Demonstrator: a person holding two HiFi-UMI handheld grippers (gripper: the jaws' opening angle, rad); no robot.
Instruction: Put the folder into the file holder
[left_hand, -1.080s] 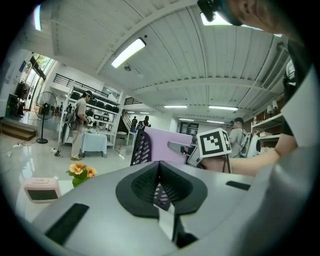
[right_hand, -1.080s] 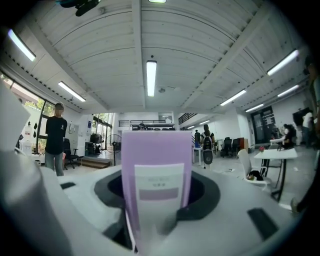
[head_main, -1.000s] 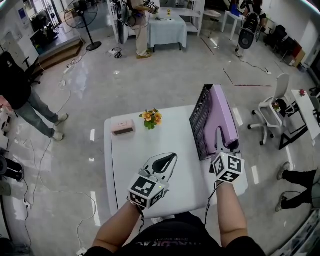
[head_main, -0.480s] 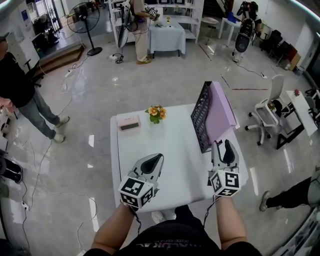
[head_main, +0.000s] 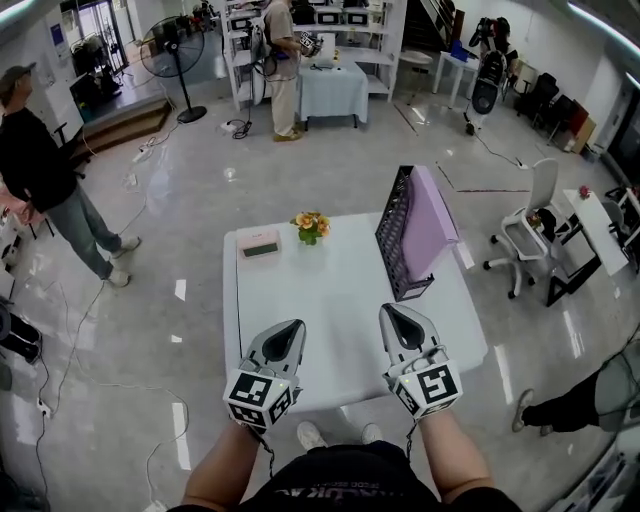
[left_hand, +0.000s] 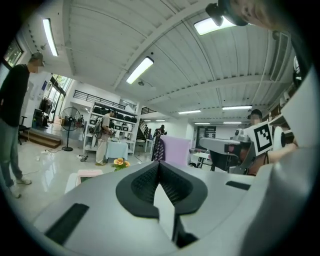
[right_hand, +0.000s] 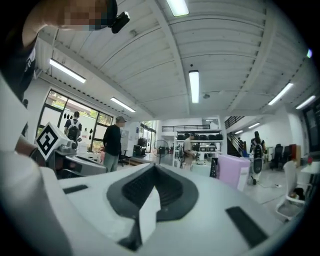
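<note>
Pressing together with nothing between them, the left gripper's (head_main: 293, 327) jaws are fully closed. The right gripper's (head_main: 391, 312) jaws have just closed too, and they are also empty. Both hover over the tabletop's (head_main: 310, 295) near edge, well apart from the folder (head_main: 431, 220). That purple folder stands on edge inside the black mesh file holder (head_main: 393, 240) at the tabletop's right edge, its long axis running near-to-far. The mesh wall hides its lower part.

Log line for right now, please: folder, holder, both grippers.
folder: standing in file holder | left gripper: shut, empty | right gripper: jaws just closed, empty, clear of folder
</note>
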